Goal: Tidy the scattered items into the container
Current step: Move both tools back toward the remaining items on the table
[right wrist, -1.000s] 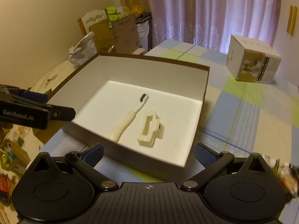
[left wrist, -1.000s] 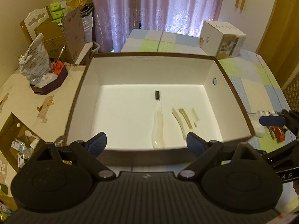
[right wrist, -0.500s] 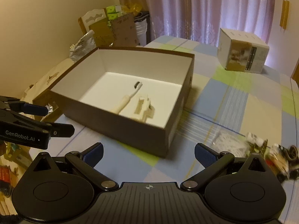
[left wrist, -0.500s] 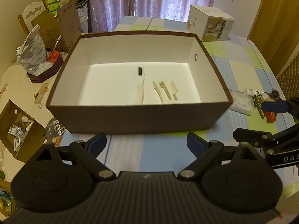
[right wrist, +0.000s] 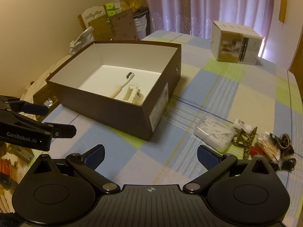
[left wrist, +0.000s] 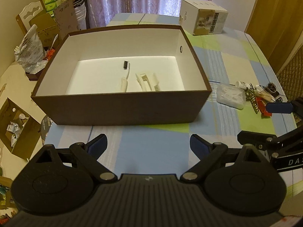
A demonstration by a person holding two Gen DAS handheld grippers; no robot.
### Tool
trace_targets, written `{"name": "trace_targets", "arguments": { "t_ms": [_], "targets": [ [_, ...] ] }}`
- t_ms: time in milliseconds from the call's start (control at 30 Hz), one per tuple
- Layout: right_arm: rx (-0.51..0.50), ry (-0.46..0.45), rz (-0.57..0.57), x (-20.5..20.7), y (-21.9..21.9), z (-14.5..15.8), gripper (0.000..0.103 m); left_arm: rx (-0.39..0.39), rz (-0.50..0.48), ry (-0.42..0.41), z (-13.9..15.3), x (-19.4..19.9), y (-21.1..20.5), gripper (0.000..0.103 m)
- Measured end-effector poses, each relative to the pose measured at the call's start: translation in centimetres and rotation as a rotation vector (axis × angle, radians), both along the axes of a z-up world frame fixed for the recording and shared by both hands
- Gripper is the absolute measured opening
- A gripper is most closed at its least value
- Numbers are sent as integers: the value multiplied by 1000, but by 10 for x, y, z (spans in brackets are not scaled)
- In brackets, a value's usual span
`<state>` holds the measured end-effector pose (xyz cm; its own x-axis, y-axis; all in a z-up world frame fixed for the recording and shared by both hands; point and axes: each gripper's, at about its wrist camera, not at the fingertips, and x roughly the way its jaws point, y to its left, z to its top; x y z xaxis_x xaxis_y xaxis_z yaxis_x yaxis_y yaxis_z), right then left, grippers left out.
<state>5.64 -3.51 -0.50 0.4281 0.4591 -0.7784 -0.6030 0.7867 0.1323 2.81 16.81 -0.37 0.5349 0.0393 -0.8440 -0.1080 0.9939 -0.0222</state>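
Left gripper (left wrist: 148,144) first: blue-padded fingers (left wrist: 97,146) spread wide, nothing between them, hanging above the checked tablecloth (left wrist: 151,151) just short of the brown box (left wrist: 121,106). It points level and square at the box's near wall. Over to the right gripper (right wrist: 150,156): fingers (right wrist: 206,156) equally wide apart, empty, hovering over the cloth and angled toward the box's near corner. From the left wrist camera, the right gripper's fingers poke in from the right edge, one blue pad above the loose pile, jaws apart there too. From the right wrist camera, the left gripper shows at the left edge, beside and a little ahead.

Now the box itself: open-topped, white inside, sitting on the cloth. On its floor lies a cream toothbrush (left wrist: 125,76), dark bristle head toward the far wall, and just beside it a cream holder (left wrist: 147,82) lying on its side.

Out to the right of the box, well clear of it, the scattered things wait on the cloth: a clear plastic tub of white picks (right wrist: 214,134), a small white bottle (right wrist: 241,125), a dark green comb (right wrist: 245,141), a bundle of cotton swabs (right wrist: 269,148) and some dark cords (right wrist: 286,151), all bunched together. A white carton (right wrist: 235,43) stands farther back near the curtains (right wrist: 208,3).
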Motion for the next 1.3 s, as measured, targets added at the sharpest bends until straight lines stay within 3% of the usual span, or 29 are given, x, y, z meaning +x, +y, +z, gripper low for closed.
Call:
{"name": "trace_targets", "arguments": {
  "t_ms": [433, 1033, 1300],
  "targets": [
    [-17, 11, -21, 1, -52, -5, 101, -12, -31, 23, -10, 1, -54, 92],
    [-16, 6, -314, 20, -165, -11, 101, -41, -301, 11, -33, 47, -156, 92],
    [-7, -1, -417, 44, -199, -24, 101, -38, -367, 0, -50, 85, -180, 92]
  ]
}}
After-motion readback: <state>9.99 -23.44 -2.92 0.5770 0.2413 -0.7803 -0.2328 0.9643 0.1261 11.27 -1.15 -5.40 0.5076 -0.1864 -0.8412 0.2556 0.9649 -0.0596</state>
